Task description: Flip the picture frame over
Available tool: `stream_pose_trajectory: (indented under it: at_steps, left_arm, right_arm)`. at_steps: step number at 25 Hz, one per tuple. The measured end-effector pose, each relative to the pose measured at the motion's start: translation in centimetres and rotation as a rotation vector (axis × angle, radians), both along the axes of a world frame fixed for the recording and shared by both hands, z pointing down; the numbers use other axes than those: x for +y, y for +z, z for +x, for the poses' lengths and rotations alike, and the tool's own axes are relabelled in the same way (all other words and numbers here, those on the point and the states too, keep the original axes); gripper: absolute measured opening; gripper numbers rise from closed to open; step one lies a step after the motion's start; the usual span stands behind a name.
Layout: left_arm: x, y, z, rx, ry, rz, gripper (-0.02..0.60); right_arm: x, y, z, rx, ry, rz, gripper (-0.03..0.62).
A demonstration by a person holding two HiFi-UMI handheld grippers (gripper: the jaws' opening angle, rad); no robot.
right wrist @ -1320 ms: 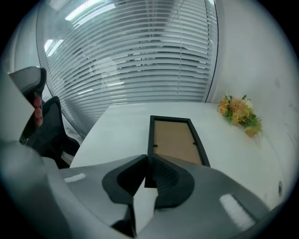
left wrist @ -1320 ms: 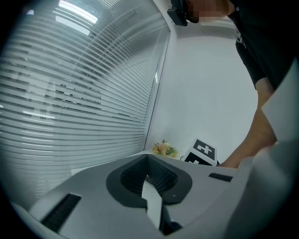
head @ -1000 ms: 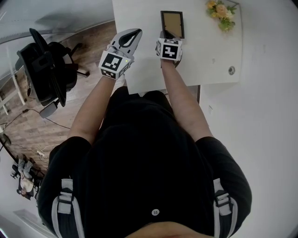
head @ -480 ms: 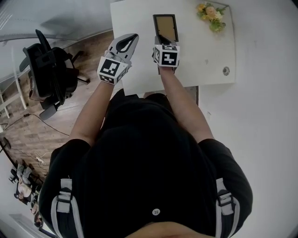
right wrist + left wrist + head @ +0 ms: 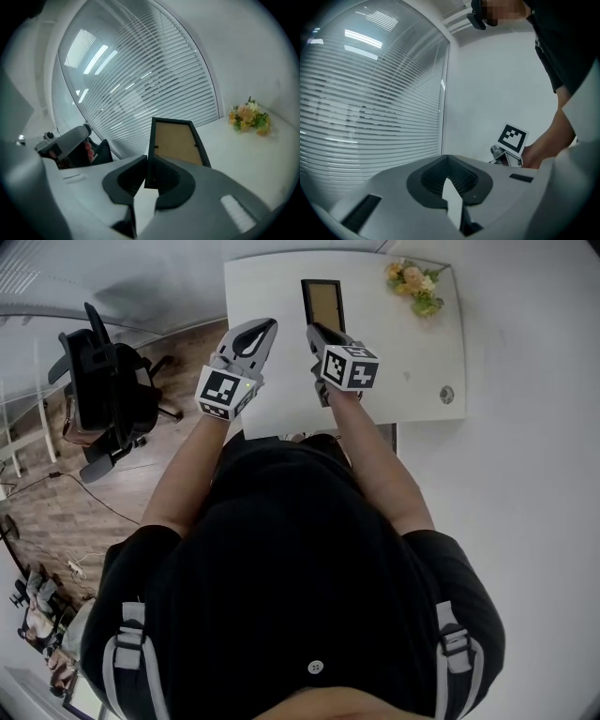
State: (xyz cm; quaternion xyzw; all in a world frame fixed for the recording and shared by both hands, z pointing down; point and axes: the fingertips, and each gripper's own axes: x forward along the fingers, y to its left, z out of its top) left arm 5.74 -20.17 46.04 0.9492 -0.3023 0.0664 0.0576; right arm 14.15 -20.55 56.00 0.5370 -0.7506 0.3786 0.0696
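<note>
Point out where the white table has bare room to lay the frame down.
Bare: the table between the picture frame and the flowers, down to the round grommet; also the strip left of the frame, by the left gripper. Crowded: the flower corner and around the right gripper.

Closed left claw (image 5: 449, 161) before blinds (image 5: 370, 117)

A white table (image 5: 412, 348) is set by a white wall (image 5: 487, 89), and a flower bunch (image 5: 412, 285) is laid near its far corner. To the left a wooden floor (image 5: 66, 493) is seen, with a black office chair (image 5: 108, 395) on it. Slatted blinds (image 5: 370, 117) are hung behind glass, in which ceiling lights (image 5: 89, 49) are reflected.
</note>
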Motion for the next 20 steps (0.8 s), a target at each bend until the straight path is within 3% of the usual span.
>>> stream_pose_trajectory:
  at_steps: [7,20]
  left_arm:
    - [2.4,-0.6,1.1,-0.001,-0.042,0.005,0.005]
    - [5.9,0.9,3.5,-0.004,-0.077,-0.026,0.005]
  right_arm:
    - [2.4,-1.7,0.4,-0.197,-0.058,0.026,0.051]
    - [6.2,-0.6,0.7,-0.535,-0.157,-0.061,0.051]
